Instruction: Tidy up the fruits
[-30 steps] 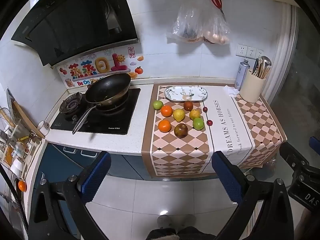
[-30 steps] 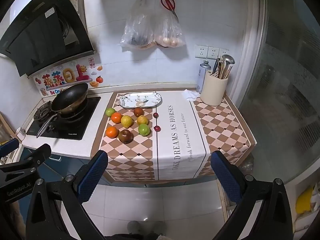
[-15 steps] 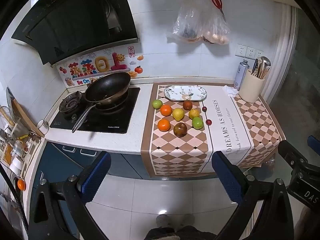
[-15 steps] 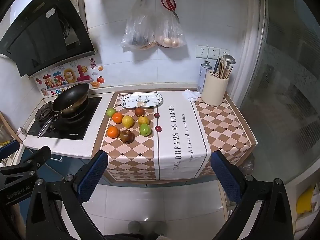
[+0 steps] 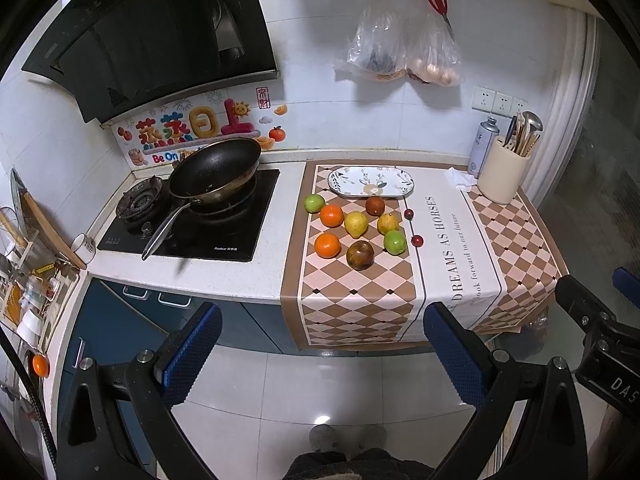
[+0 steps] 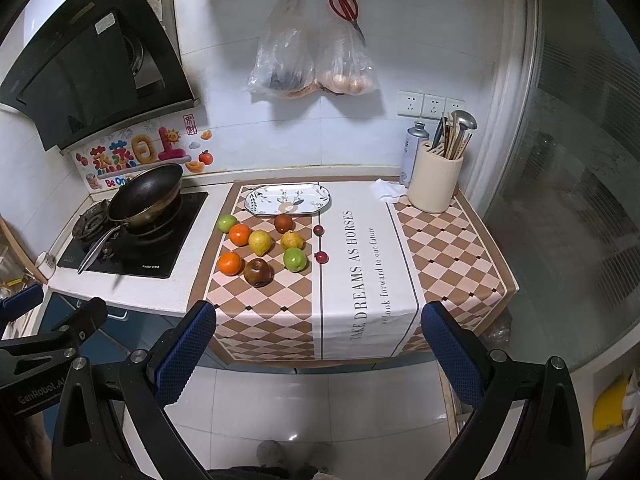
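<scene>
— What are your grippers doing?
— Your left gripper (image 5: 320, 354) and right gripper (image 6: 318, 344) both gape wide, empty, short of the counter's front edge.
— And the fruit?
— Loose round fruits (image 6: 266, 248), orange, yellow, green and dark brown, cluster on the checkered cloth (image 6: 264, 320), just before the oval patterned plate (image 6: 287, 199) near the back edge.
</scene>
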Demonstrator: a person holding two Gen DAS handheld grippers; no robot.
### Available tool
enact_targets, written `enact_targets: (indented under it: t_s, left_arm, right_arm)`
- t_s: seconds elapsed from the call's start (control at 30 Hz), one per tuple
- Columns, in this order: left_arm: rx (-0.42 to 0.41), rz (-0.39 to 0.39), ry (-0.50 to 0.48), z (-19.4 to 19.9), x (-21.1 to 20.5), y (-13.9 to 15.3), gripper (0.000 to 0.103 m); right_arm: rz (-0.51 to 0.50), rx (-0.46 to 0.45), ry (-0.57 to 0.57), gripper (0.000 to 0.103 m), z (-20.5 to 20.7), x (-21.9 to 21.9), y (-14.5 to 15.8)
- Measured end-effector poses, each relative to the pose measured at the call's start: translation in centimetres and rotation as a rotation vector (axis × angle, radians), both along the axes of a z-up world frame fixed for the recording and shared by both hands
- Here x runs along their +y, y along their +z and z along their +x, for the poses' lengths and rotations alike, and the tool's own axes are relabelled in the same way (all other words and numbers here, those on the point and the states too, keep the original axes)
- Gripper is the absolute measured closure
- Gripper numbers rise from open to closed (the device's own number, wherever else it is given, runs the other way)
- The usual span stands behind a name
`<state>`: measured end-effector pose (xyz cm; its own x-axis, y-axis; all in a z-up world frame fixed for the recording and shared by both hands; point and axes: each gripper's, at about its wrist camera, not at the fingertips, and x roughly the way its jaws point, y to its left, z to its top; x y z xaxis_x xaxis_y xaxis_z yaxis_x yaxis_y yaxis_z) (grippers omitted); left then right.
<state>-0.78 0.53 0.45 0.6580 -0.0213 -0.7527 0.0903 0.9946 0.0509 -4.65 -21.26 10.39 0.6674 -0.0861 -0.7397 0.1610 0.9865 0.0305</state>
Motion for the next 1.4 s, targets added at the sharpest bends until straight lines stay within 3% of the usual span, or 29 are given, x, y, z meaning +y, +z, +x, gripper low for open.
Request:
enact_targets:
  t_s: [1.4]
  left_arm:
    - [0.001,-0.016,0.010,1.0,0.8,-0.5,0.000]
  right_arm:
    - [0.002,0.001,0.005,0.000,0.4,0.3,-0.3]
